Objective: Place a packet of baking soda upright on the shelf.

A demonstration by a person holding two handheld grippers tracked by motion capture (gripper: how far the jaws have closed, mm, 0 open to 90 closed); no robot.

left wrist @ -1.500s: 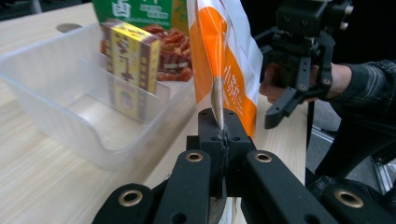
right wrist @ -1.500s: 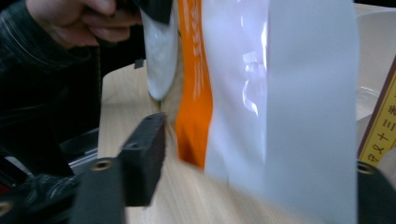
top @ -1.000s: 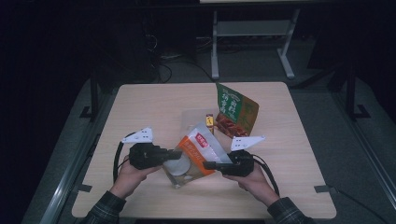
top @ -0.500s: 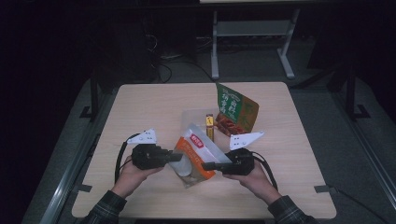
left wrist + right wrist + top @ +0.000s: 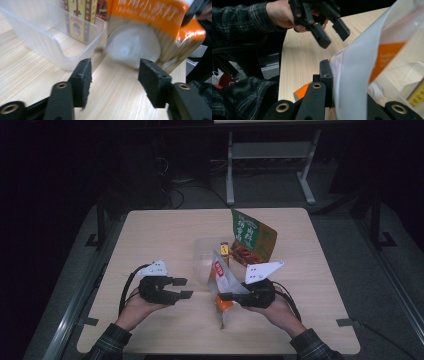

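From above, your right gripper [image 5: 226, 296] pinches the orange and white bag [image 5: 223, 282], which stands tilted on the table [image 5: 150, 230] in front of you. Your left gripper [image 5: 183, 288] sits just to the left of the bag with its jaws spread and nothing in them. Behind the bag is a clear tub [image 5: 202, 251] with a small yellow box [image 5: 224, 250] in it, and a green and brown packet [image 5: 252, 237] stands beside the tub.

In the left gripper view, the jaws are wide apart. The bag [image 5: 155, 30] is right ahead, with a round white shape showing at its bottom. The tub [image 5: 47, 37] is off to one side, with the box [image 5: 80, 17] standing inside.

In the right gripper view, the jaws are pressed on the bag [image 5: 362, 75] near its edge. Your other gripper [image 5: 332, 31] hangs open farther off.

I think you want a second hold on the bag. Keep the right grip tight and steady. Move the left gripper in slowly, straight at the bag, and stay clear of the tub. Close on a flat part of the bag, not the round bump, so it does not slip.
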